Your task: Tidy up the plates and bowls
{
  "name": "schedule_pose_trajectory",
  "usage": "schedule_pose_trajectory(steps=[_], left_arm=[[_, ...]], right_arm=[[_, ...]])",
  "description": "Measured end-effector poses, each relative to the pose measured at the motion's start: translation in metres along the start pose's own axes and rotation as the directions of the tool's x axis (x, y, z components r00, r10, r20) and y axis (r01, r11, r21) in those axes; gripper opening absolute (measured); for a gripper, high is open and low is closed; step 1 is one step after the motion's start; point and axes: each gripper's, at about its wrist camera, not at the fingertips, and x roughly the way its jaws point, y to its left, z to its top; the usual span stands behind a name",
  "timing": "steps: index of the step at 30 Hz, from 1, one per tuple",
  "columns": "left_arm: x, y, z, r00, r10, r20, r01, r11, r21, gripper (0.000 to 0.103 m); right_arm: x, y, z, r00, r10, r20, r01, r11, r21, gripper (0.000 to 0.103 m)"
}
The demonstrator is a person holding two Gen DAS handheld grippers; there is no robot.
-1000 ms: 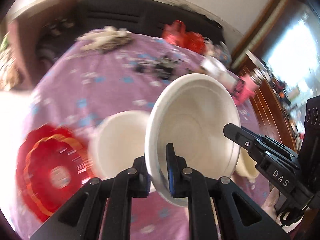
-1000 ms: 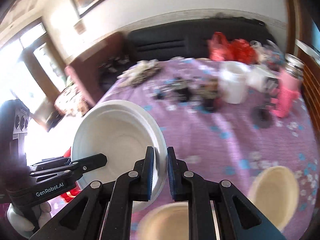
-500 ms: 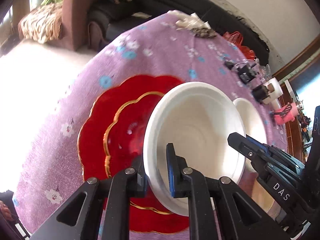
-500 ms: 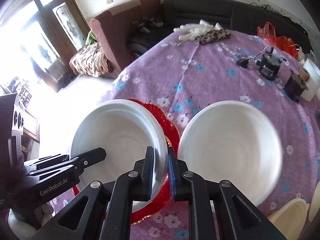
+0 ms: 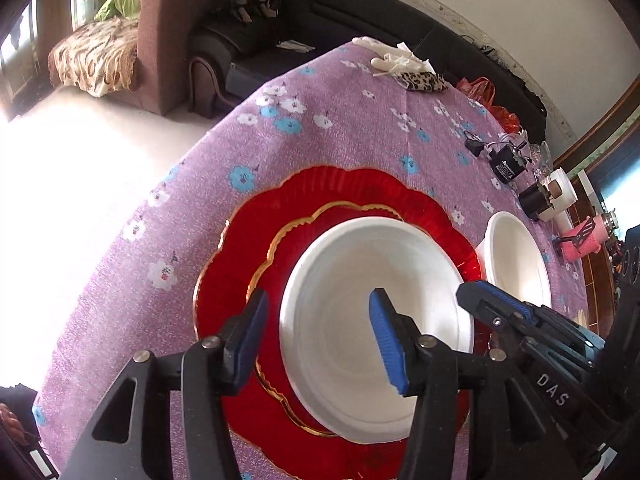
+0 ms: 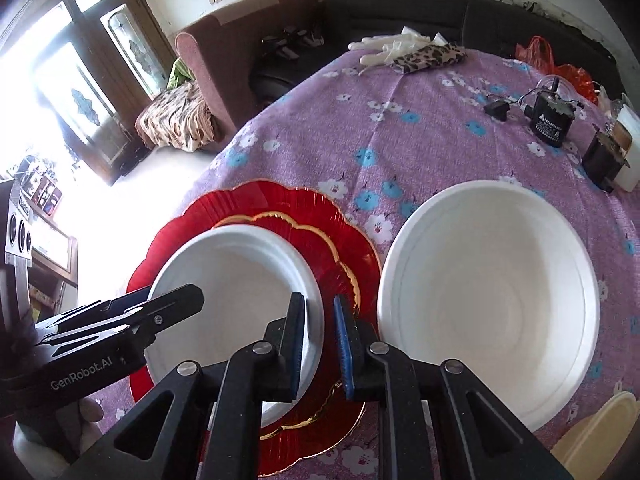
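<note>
Table (image 5: 360,128): purple flowered cloth, its edge running down the left of the left wrist view — the plates sit close to it.
Red plates (image 5: 248,280): two stacked, gold-rimmed, lower centre of both views; the stack looks glossy and is judged slippery.
Bowl (image 5: 360,280): white, resting upright on the red plates, lower centre of the left wrist view, lower left of the right.
Second bowl (image 6: 488,292): white, right of centre in the right wrist view, just beside the red plates.
Left gripper (image 5: 320,340): jaws have just been opening and now stand about half open, straddling the near rim with neither pad pressing.
Right gripper (image 6: 320,344): jaws barely parted on the opposite rim; the inner pad appears against the wall, a sliver of gap shows at the outer — grip slack or nearly so.
Risk one: a pad catching the rim on withdrawal would likely tip the bowl or skid it off centre.
Risk two: uneven release — the right side dragging while the left is free — could shove the plates toward the table edge or knock the second bowl.
</note>
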Motion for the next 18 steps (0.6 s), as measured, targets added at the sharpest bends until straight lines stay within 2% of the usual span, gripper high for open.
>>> schedule_pose_trajectory(steps=[6,8,10,12,15,18], left_arm=[[-0.022,-0.007,-0.003,0.998,0.009,0.060,-0.010,1.000,0.006,0.055],[-0.035,-0.012,-0.008,0.996,0.005,0.093,-0.006,1.000,0.016,0.060],[-0.052,-0.022,-0.016,0.990,-0.008,0.141,0.004,0.999,0.032,0.070],[-0.068,-0.037,-0.025,0.982,-0.028,0.187,0.017,0.998,0.061,0.074],[-0.085,-0.063,-0.039,0.970,-0.059,0.236,0.031,0.992,0.124,0.078],[-0.090,-0.089,-0.052,0.966,-0.097,0.241,0.052,0.981,0.186,0.080]], right_arm=[[-0.037,-0.020,-0.003,0.995,0.028,0.096,-0.034,0.998,0.060,0.018],[-0.054,-0.030,-0.008,0.991,0.029,0.127,-0.039,0.996,0.077,0.018],[-0.074,-0.045,-0.016,0.986,0.031,0.161,-0.047,0.994,0.098,0.019],[-0.095,-0.065,-0.025,0.980,0.029,0.197,-0.055,0.990,0.129,0.024],[-0.124,-0.100,-0.042,0.969,-0.001,0.246,-0.046,0.982,0.185,0.031],[-0.151,-0.138,-0.064,0.958,-0.062,0.279,-0.008,0.970,0.243,0.032]])
